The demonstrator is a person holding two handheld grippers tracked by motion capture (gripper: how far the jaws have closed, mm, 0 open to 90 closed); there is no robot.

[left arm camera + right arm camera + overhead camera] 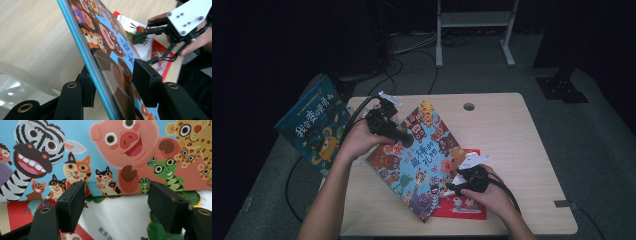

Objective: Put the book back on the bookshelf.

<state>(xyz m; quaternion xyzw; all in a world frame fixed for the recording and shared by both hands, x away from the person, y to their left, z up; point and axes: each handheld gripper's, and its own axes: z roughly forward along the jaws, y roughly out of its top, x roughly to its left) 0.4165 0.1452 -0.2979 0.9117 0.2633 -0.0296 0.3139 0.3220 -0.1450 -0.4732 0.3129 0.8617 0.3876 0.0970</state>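
A picture book with cartoon animals on a blue cover lies slanted on the table, its upper-left edge raised. My left gripper is at that edge. In the left gripper view the book's teal edge runs between the jaws of my left gripper, one pad behind it and the other just over the cover. No squeeze shows. My right gripper stands open at the book's lower right, over a red and white book. Its own view shows the animal cover ahead of my right gripper and the lower book beneath.
A dark blue book sticks out past the table's left side. The wooden table has a cable hole near its back edge. Cables and a white rack stand on the floor behind. A clear plastic sheet lies near my left gripper.
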